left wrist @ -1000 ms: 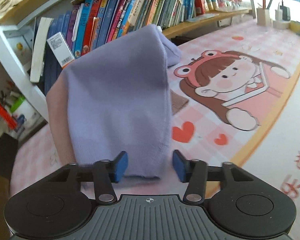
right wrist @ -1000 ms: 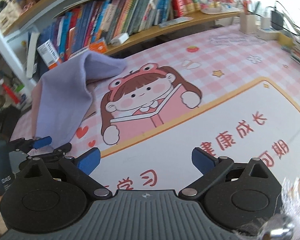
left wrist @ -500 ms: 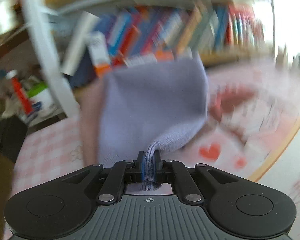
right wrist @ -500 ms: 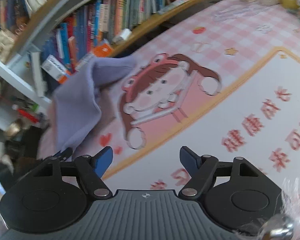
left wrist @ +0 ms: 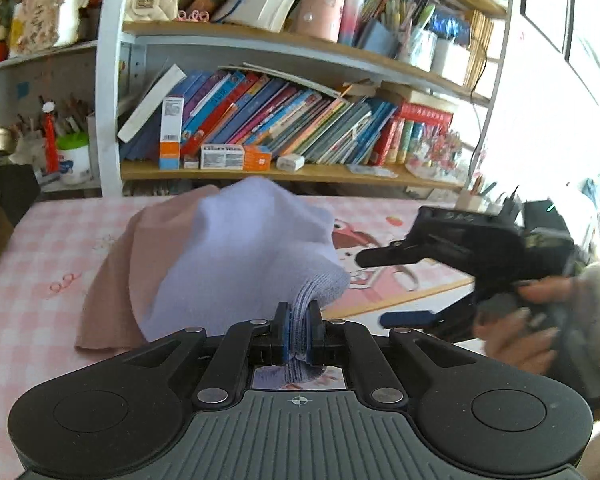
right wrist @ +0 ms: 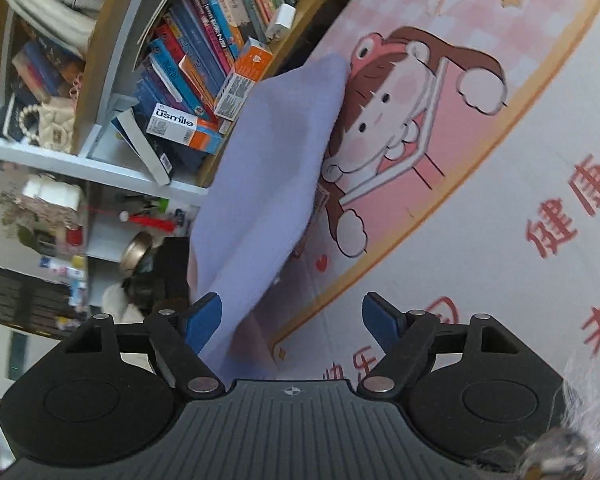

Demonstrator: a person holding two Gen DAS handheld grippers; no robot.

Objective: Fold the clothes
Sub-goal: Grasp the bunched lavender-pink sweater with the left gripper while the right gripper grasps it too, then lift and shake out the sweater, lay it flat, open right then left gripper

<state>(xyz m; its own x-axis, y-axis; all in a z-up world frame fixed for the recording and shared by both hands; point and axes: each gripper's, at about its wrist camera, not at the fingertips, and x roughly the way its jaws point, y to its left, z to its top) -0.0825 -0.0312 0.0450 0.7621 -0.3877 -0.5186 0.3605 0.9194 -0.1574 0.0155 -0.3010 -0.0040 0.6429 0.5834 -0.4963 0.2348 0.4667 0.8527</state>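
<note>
A lavender knit garment (left wrist: 240, 264) is lifted off the pink desk mat. My left gripper (left wrist: 299, 334) is shut on its ribbed edge, which bunches between the blue pads. A dusty-pink garment (left wrist: 140, 264) lies under it on the mat. My right gripper (right wrist: 292, 322) is open; the hanging lavender cloth (right wrist: 268, 184) drops between its jaws, close to the left finger (right wrist: 204, 322). In the left wrist view the right gripper (left wrist: 400, 284) is at the right, held by a hand, its fingers apart beside the cloth.
A bookshelf (left wrist: 260, 172) full of books runs along the back of the desk. The desk mat with a cartoon girl (right wrist: 400, 120) stretches to the right. Pen holders and a charger (left wrist: 500, 200) stand at the far right.
My left gripper, shut on the lavender edge, has raised it and tilted up. My right gripper has swung left and rolled, so the cloth now hangs between its open jaws.
</note>
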